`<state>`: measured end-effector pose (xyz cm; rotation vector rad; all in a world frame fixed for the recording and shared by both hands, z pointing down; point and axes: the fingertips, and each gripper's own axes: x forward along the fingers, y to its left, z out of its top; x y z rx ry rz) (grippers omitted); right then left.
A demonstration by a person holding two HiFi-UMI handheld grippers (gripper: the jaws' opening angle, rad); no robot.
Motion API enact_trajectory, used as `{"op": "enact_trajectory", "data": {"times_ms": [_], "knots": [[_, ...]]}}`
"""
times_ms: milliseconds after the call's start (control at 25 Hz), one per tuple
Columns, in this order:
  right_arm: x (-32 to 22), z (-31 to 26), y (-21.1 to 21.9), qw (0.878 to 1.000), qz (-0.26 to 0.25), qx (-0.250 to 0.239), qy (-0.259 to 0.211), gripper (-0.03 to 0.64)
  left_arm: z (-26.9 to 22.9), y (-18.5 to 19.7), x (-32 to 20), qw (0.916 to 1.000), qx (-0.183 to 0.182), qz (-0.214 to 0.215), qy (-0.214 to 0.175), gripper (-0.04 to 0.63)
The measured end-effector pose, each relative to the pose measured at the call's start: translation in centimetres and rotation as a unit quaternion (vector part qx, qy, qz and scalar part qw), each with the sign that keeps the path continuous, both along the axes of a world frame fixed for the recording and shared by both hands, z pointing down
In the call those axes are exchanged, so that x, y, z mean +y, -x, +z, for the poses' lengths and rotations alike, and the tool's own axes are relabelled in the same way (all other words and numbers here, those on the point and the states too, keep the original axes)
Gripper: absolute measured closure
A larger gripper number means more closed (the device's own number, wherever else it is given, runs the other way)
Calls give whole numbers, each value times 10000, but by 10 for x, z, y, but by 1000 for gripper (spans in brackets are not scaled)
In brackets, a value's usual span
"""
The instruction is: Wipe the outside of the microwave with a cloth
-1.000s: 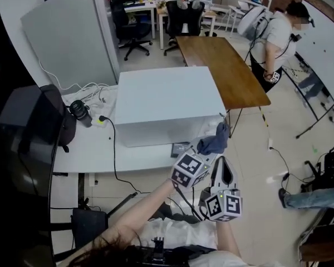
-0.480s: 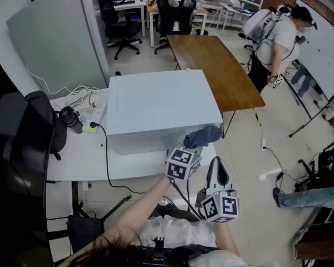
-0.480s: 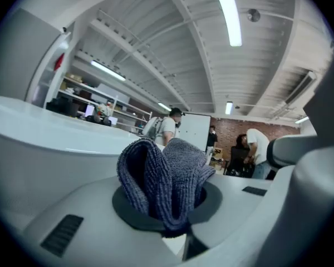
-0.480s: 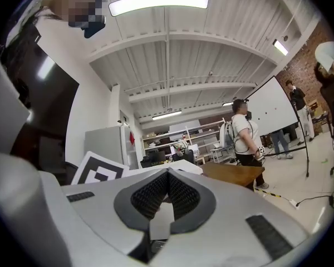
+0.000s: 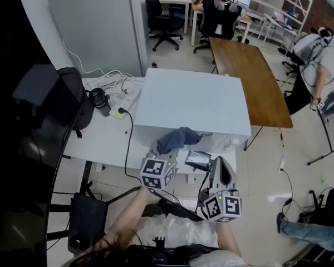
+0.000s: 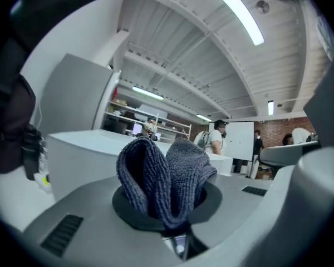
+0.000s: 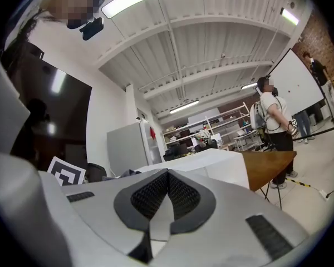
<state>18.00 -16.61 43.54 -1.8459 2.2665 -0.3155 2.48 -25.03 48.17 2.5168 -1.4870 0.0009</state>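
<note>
Sitting at the near edge of the white microwave [image 5: 192, 102], the grey cloth [image 5: 177, 138] is pinched in the left tongs [image 5: 162, 156]. The microwave stands on a white table [image 5: 100, 138]. The right tongs [image 5: 221, 168], pressed together on nothing, hang nearer, just right.

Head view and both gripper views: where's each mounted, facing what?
Head view: on the head, steeply down at microwave; forearms, left gripper, right gripper show.
Left gripper view: on left gripper, tilted up across microwave; jaws shut on cloth.
Right gripper view: on right gripper, tilted up toward microwave and wooden table; jaws shut, empty.
Shared: microwave in all three; cloth in head and left gripper views.
</note>
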Motion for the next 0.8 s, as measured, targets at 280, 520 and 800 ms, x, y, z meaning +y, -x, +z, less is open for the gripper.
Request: {"op": "enact_trajectory", "data": {"times_ms": [280,520,800], "knots": [[-13,7,19,9991,-414,-80,64,600,6,139,0,9820,-193,-1879,-42,551],[-15,4,10,9993,-342,-152,41,600,18,164,10,9745,-98,-2233,203,551],[-3,17,-54,9985,487,-44,234,600,-4,15,38,9998,-15,-162,-123,551]]}}
